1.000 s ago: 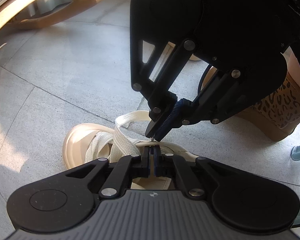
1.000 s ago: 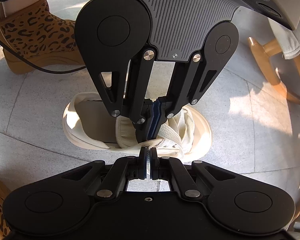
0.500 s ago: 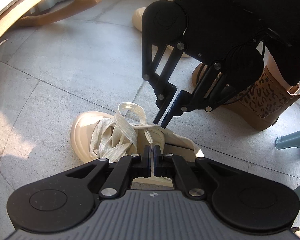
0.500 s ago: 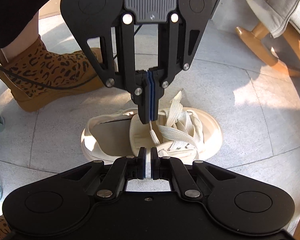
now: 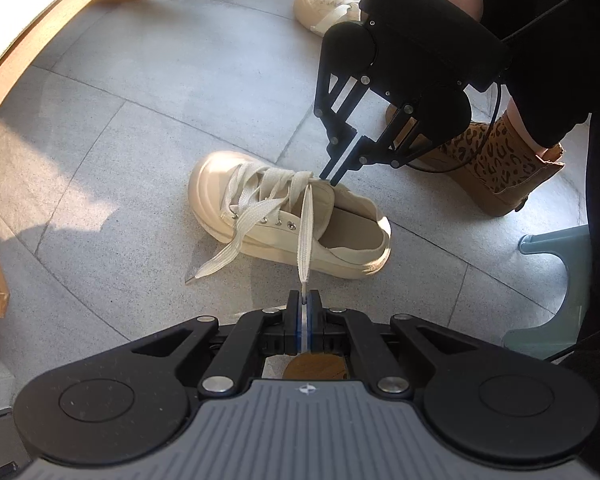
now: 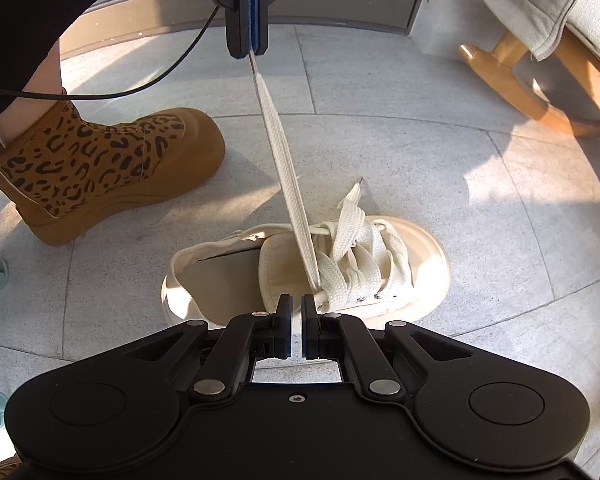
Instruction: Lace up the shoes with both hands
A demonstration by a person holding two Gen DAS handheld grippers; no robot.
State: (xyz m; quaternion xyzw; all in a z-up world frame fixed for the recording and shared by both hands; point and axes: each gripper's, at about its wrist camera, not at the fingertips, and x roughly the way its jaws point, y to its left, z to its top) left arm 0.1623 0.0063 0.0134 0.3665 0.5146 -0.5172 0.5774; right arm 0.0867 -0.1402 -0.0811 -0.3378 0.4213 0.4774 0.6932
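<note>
Your left hand-held gripper (image 5: 303, 300) is pressed together on the tip of one cream shoelace (image 5: 305, 232), and that lace runs taut from its pads down to the top eyelets of the cream sneaker (image 5: 288, 216). In the right wrist view the same gripper hangs high above the shoe, the lace stretched in a straight line from it to the tongue.

Your right hand-held gripper (image 6: 296, 316) sits low, right at the sneaker's upper eyelets; its jaws are all but closed with only a thin slit between the pads, and nothing can be made out between them. In the left wrist view its tips rest at the shoe's tongue, where the taut lace comes out.

The sneaker lies on the grey tiled floor (image 5: 120, 132), toe toward the left in the left wrist view. The other lace end (image 5: 220, 256) trails loosely off the near side onto the tiles. A second cream sneaker (image 5: 324, 6) lies farther off. Your leopard-print boot (image 6: 100, 172) stands beside the shoe, well apart from it. A wooden rocking chair (image 6: 540, 92) is nearby.
</note>
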